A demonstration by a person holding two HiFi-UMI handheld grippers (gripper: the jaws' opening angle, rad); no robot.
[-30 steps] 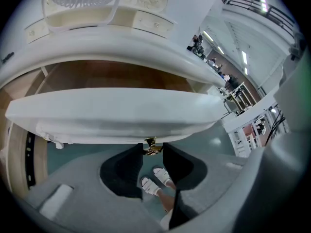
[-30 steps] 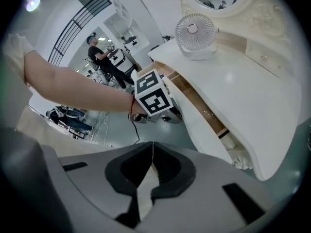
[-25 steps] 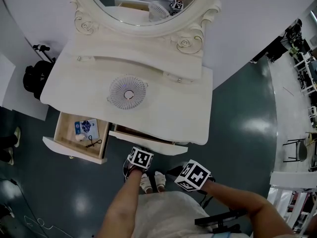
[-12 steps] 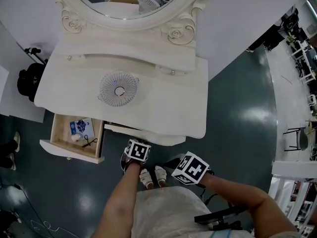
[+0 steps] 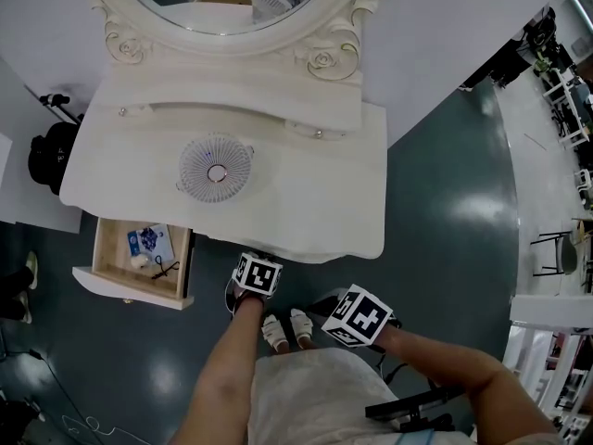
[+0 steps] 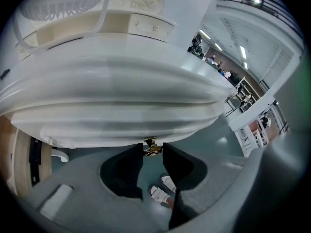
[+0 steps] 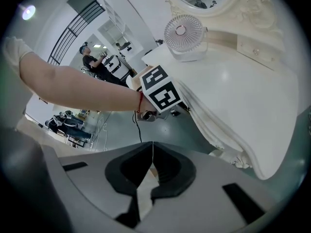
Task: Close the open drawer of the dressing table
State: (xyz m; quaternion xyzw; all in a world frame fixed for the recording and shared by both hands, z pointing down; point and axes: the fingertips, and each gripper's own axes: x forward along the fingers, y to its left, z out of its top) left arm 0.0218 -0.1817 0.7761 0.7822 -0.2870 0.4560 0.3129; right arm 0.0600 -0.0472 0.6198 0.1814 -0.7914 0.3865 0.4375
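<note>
since a second ago the middle drawer (image 6: 126,130) has slid in under the dressing table (image 5: 306,184); from the head view the left gripper (image 5: 257,272) sits at its front on a straight forearm, the right gripper (image 5: 359,316) hangs back with bent elbow, and the side drawer (image 5: 130,288) stands open. left gripper view: jaws pinch the small brass knob (image 6: 152,147). right gripper view: jaws pressed together, empty.

The mirror (image 5: 222,3) behind the desk (image 5: 306,184) runs off the top edge. The contents of the open drawer (image 5: 130,288), at the desk's front left, are too small to name. Whether the left gripper (image 6: 153,148) touches the brass knob (image 6: 152,145) under the desk is unclear.
</note>
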